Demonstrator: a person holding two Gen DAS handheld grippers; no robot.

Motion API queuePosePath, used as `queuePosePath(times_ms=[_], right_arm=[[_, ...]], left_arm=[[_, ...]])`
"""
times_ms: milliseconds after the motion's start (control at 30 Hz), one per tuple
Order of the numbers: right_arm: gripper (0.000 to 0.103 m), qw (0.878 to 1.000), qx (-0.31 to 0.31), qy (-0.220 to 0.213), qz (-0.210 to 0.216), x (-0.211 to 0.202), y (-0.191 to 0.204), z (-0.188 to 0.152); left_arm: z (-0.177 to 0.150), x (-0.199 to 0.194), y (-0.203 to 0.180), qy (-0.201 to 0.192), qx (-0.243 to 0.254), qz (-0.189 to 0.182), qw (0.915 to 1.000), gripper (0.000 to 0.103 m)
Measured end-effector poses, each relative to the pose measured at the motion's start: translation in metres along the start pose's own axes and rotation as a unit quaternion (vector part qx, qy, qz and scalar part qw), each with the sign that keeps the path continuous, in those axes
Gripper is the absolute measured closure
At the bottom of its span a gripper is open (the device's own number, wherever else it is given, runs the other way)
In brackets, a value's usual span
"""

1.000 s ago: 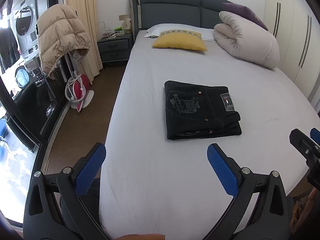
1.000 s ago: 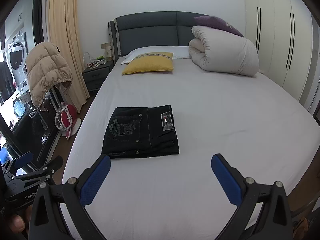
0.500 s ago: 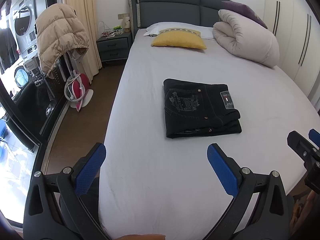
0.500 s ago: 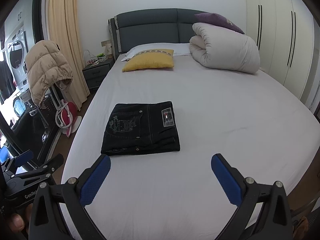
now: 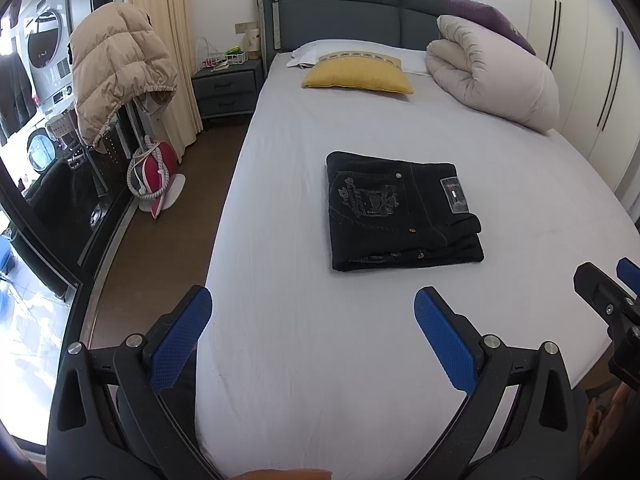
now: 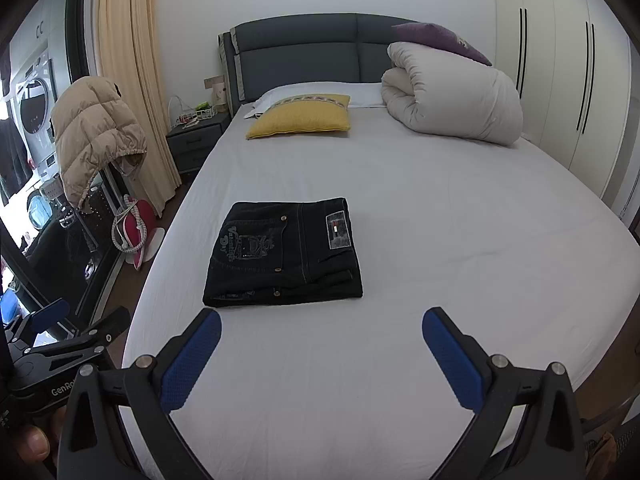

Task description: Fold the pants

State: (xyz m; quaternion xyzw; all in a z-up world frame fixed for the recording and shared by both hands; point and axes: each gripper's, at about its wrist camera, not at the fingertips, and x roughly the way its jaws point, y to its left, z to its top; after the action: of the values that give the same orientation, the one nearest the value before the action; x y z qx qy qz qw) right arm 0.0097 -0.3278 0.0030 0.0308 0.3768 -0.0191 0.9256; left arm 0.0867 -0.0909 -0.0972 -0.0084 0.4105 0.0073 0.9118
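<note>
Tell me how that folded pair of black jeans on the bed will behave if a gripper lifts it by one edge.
The folded black jeans are stacked layers of soft denim, so they would probably sag and start unfolding. The thick bundle looks fairly heavy for its size. Pushed across the white sheet, it would likely drag and wrinkle the fabric, not glide.

Both views have edged nearer the pants (image 5: 402, 210).

The bed (image 5: 304, 240) is covered with a smooth white sheet. Black pants (image 5: 400, 212) lie folded into a flat rectangle near its middle. At the head end rest a yellow cushion (image 5: 356, 76) against a white pillow (image 5: 340, 46), and beside them a rolled pale duvet (image 5: 496, 80) with a purple cushion (image 5: 488, 20) on top.
</note>
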Motion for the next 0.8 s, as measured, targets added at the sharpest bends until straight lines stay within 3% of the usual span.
queuePosePath(times_ms=[800], right_arm=[[0.000,1.000,-0.003,0.013,0.002,0.0026,-0.0009,-0.0064]], left_arm=[[-0.0050,0.0070,0.0022,0.012,-0.005,0.000,0.9999,0.000]])
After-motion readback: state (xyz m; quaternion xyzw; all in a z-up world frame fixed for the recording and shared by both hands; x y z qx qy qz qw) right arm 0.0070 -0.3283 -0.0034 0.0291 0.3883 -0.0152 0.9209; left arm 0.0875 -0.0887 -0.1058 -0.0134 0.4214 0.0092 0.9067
